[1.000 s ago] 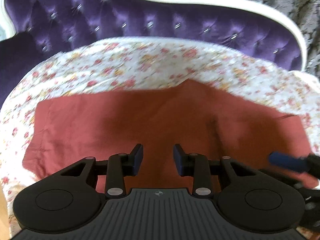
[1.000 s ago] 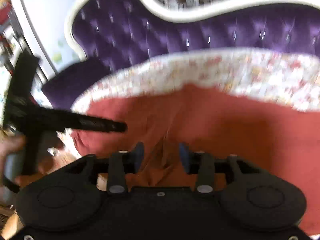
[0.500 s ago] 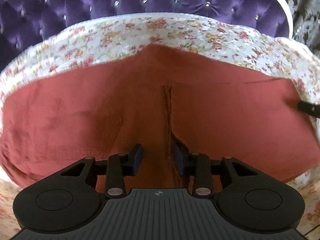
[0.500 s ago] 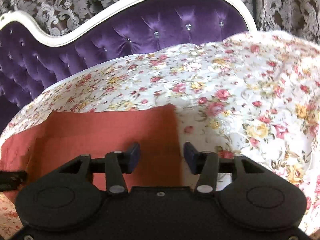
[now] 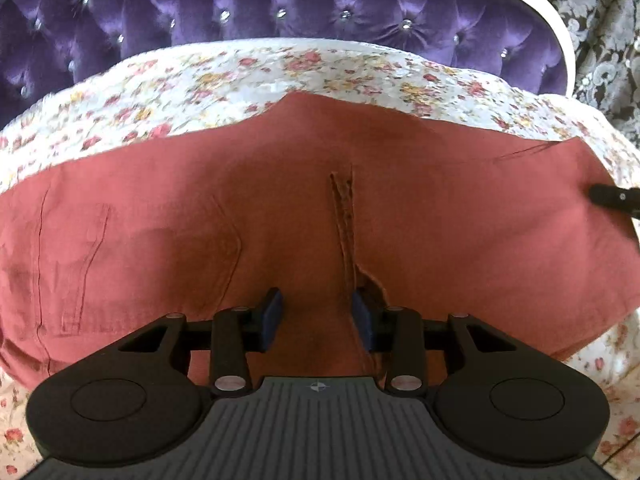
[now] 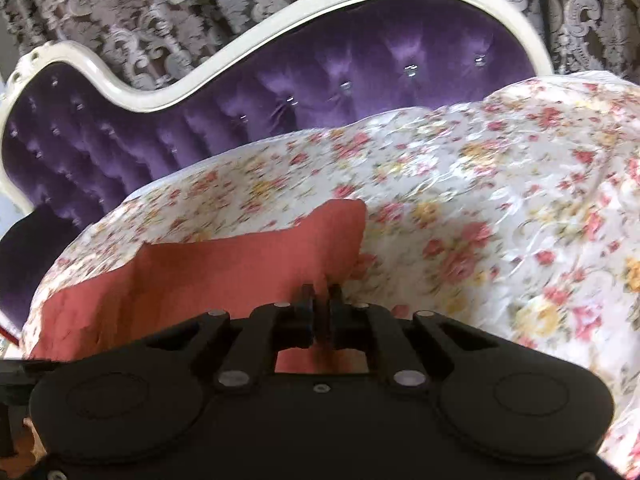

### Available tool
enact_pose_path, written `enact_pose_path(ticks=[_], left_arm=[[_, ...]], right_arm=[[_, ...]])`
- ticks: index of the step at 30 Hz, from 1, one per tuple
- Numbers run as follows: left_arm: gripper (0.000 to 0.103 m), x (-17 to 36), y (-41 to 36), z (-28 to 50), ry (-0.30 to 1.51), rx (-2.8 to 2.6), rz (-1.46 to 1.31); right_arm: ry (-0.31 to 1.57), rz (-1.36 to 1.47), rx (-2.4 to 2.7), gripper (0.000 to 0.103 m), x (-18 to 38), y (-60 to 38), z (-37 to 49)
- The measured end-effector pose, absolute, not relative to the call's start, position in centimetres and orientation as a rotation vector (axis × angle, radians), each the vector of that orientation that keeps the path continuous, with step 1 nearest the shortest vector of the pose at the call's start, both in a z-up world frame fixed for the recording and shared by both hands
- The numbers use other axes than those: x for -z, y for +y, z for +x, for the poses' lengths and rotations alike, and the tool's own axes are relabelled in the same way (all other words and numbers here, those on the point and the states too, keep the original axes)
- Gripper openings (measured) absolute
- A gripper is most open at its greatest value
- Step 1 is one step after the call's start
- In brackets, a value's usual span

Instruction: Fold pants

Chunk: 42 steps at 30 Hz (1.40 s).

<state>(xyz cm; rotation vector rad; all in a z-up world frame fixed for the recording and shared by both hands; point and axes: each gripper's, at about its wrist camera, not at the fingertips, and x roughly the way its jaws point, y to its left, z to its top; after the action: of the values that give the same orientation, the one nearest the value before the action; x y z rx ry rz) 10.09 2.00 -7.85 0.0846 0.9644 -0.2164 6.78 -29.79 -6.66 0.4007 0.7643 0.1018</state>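
The left wrist view showed most of the pants [image 5: 280, 216]: rust-red cloth spread flat across the middle of the frame, with a stitched seam running down the centre to a small opening near the lower middle. The left gripper [image 5: 317, 320] stood at the lower centre with its jaws apart; the blue pads [image 5: 270, 316] lay either side of a strip of red cloth and did not press on it, so nothing was grasped. At the right edge of that frame a dark tip of the right gripper [image 5: 614, 198] reached onto the far end of the pants.

The right wrist view showed only that end of the pants [image 6: 224, 268], in the lower left of the frame, its corner raised into a peak at centre. There the right gripper [image 6: 320, 300] had just snapped closed, and its jaws were clenched on the cloth's edge. The left view could not show that grip.

A floral sheet [image 6: 500, 208] in white, pink and yellow covered the surface under the pants. Behind it, across the top of both frames, rose a purple tufted headboard [image 5: 320, 12] with a white curved frame [image 6: 248, 52]. Grey patterned wallpaper [image 6: 160, 8] filled the upper part of the right view.
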Motion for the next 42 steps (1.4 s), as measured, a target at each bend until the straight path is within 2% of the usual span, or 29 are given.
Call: enact_pose_path(ticks=[1,3,4,5,7,11,15,20,26,32,36,37,38,39,42], left_arm=[[0.038,7.9,1.6,10.0,0.953,0.207,0.105],[0.038,7.8,1.7,9.9,0.947,0.208,0.107],[0.038,7.6,2.2,9.7,0.953,0.206,0.092],[0.038,7.2,3.0,9.5,0.953,0.196,0.077],[0.038,6.4,5.1,8.9,0.927,0.154,0.050],[0.042,4.6,10.7,7.7,0.875,0.033,-0.007],[0.048,3.8,17.0,7.0,0.858,-0.082,-0.097],[0.049,5.3,22.9,6.1,0.886,-0.133,-0.283],[0.054,8.1,24.9,6.3,0.915,-0.117,-0.368],[0.071,9.2,26.4,6.9,0.885,-0.122,-0.496],[0.071,8.5,26.9,7.8,0.843,-0.152,-0.497],[0.070,8.5,27.0,8.3,0.848,-0.154,-0.507],[0.065,8.6,27.0,8.6,0.846,-0.165,-0.507],[0.053,8.4,27.0,8.8,0.831,-0.180,-0.500],[0.031,7.8,26.5,9.4,0.816,-0.178,-0.461]], right_arm=[[0.800,0.400,-0.091,0.012,7.5,-29.9,7.4],[0.854,0.372,-0.053,0.020,8.8,-29.6,8.1],[0.839,0.366,-0.039,0.024,8.7,-29.7,7.8],[0.820,0.353,-0.018,0.035,8.2,-29.5,7.3],[0.760,0.296,0.042,0.042,6.7,-28.7,6.2],[0.658,0.207,0.066,0.042,3.9,-26.3,4.4],[0.645,0.235,-0.042,0.042,2.6,-23.5,4.5],[0.665,0.239,-0.184,0.042,2.2,-18.7,4.7],[0.695,0.199,-0.300,0.042,2.4,-13.7,4.5],[0.710,0.170,-0.371,0.042,2.6,-10.9,4.4],[0.717,0.165,-0.404,0.042,2.8,-9.8,4.5],[0.722,0.163,-0.410,0.042,2.9,-9.6,4.6],[0.725,0.161,-0.415,0.042,3.1,-9.3,4.7],[0.729,0.158,-0.420,0.042,3.2,-9.2,4.8],[0.751,0.143,-0.430,0.042,3.9,-8.6,4.9]])
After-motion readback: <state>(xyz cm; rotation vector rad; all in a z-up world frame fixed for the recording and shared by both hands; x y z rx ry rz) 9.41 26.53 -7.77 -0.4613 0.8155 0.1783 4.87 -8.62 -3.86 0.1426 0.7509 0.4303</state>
